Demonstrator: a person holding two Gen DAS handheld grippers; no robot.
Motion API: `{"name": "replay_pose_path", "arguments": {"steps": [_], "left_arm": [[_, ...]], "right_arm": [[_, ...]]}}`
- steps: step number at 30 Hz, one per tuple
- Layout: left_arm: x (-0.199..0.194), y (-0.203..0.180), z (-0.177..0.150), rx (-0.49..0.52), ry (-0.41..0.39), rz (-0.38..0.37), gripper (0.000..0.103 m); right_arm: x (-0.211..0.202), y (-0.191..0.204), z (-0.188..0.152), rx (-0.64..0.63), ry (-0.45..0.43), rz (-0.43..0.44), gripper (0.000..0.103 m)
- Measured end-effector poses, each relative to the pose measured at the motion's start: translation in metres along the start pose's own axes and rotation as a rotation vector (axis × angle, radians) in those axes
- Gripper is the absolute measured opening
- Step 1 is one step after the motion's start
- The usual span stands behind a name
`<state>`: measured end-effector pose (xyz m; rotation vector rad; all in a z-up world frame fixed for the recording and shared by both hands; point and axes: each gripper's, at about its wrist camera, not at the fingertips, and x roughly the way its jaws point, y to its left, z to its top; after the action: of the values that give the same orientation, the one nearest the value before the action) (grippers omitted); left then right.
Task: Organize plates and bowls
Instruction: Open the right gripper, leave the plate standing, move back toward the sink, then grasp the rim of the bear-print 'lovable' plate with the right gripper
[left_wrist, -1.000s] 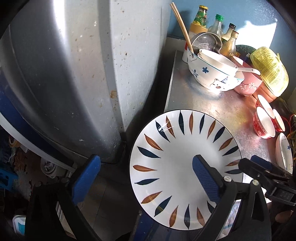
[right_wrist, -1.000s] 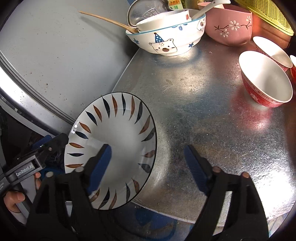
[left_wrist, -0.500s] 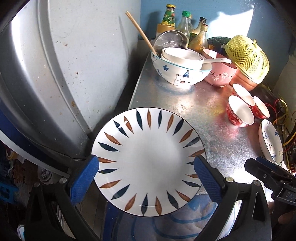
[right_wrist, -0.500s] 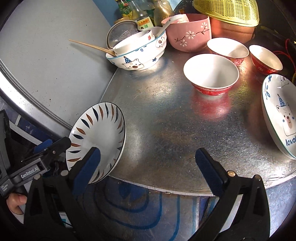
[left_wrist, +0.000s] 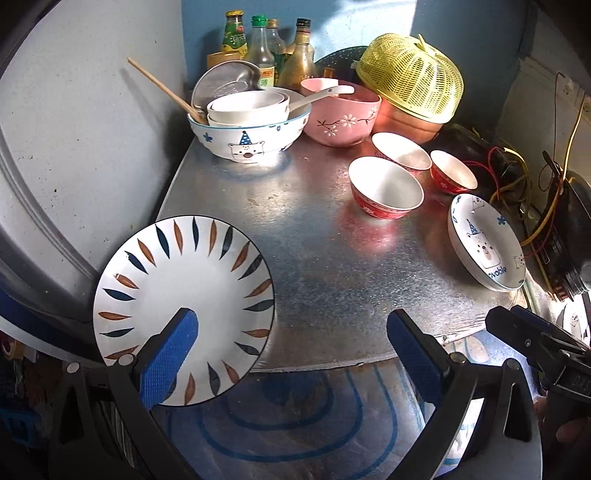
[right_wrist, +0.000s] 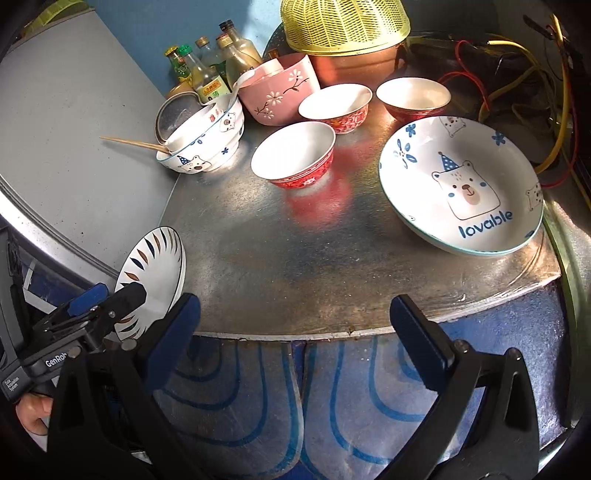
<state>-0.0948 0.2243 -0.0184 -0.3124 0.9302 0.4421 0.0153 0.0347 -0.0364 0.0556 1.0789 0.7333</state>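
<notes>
While both grippers hang off the front edge, the metal table (left_wrist: 314, 258) fills most of each view, with a grey panel (left_wrist: 74, 147) rising along its left side; a yellow basket (left_wrist: 413, 85) sits upside down over a copper pot (left_wrist: 410, 123) at the back right; the left gripper (left_wrist: 290, 350) has its jaws spread wide and grips nothing, its left finger (left_wrist: 166, 354) crossing in front of the leaf plate (left_wrist: 184, 291), though I cannot tell whether the two touch; the right gripper (right_wrist: 295, 332) is just as wide, with only the table edge showing between its fingers; the bear plate (right_wrist: 461, 184), a deep one marked "lovable", lies near the right front corner; the leaf plate sits at the left front corner, tilted, with its rim out past the table edge; at the back left the bear bowl (left_wrist: 247, 142) holds white bowls (left_wrist: 247, 107) nested inside it; just beside it to the right stands the pink bowl (left_wrist: 341, 118); three red bowls (left_wrist: 386, 188) cluster between the pink bowl and the bear plate, upright and close together; glass bottles (left_wrist: 266, 55) line the blue wall behind; a white spoon (left_wrist: 321, 94) rests across the pink bowl's rim; a wooden chopstick (left_wrist: 162, 88) leans out of the bear bowl toward the grey panel.
</notes>
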Motion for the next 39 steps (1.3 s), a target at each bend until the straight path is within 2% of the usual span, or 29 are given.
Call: {"name": "replay_pose_path", "arguments": {"steps": [19,23,26,32,39], "left_arm": [[-0.005,-0.14,-0.012,0.207,0.025,-0.199,0.102],[-0.003,-0.174,-0.018,0.272,0.045,-0.225,0.102],[-0.002,-0.198,-0.021,0.305,0.061,-0.279,0.102],[-0.001,-0.25,-0.026,0.386,0.077,-0.34,0.102],[0.006,-0.308,-0.033,0.433,0.122,-0.405,0.102]], "right_arm": [[-0.087,-0.11,-0.032,0.188,-0.107,-0.115,0.103],[-0.107,-0.134,-0.04,0.233,-0.135,-0.145,0.103],[-0.121,-0.151,-0.047,0.261,-0.157,-0.171,0.103],[-0.149,-0.189,-0.06,0.32,-0.199,-0.223,0.103],[-0.182,-0.242,-0.073,0.399,-0.237,-0.292,0.103]]}}
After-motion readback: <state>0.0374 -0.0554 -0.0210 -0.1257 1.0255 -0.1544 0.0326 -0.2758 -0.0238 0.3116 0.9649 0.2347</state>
